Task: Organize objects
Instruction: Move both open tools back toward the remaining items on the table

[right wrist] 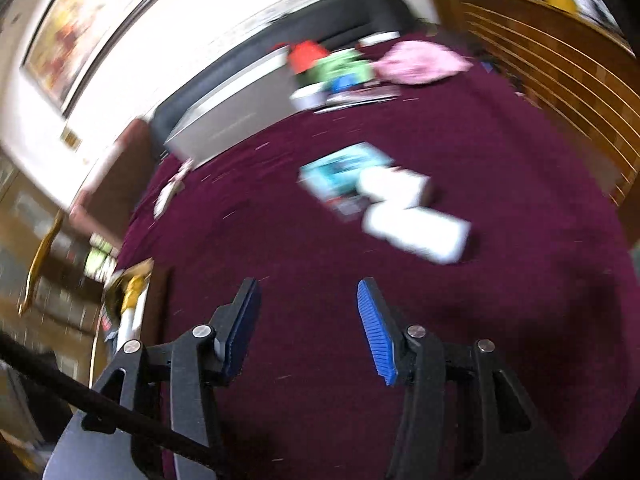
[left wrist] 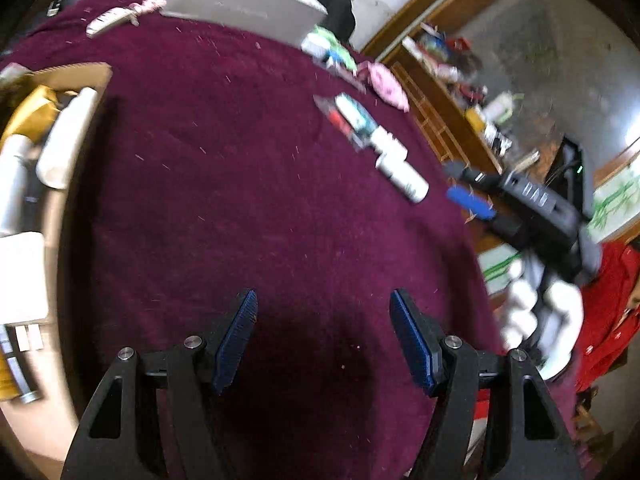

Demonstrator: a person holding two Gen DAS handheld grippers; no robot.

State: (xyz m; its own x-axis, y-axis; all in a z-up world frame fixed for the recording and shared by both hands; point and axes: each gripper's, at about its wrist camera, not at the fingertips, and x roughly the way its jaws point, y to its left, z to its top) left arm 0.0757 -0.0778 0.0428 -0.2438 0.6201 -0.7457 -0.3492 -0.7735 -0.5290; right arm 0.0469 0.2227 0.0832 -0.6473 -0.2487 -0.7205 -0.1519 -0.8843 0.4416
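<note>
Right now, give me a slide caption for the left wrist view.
Open, empty left gripper over maroon cloth; cardboard box at left, white bottles ahead.

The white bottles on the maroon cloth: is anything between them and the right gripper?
Nothing visible. Only bare maroon cloth lies between the open, empty right gripper and the nearer white bottle; the second white bottle and teal box lie behind it.

Two white bottles [left wrist: 402,176] lying beside teal box [left wrist: 354,114]

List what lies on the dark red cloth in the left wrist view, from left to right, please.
Cardboard box → cream hair clip → grey laptop → teal packet → white bottle → right gripper, beyond the cloth's edge.
</note>
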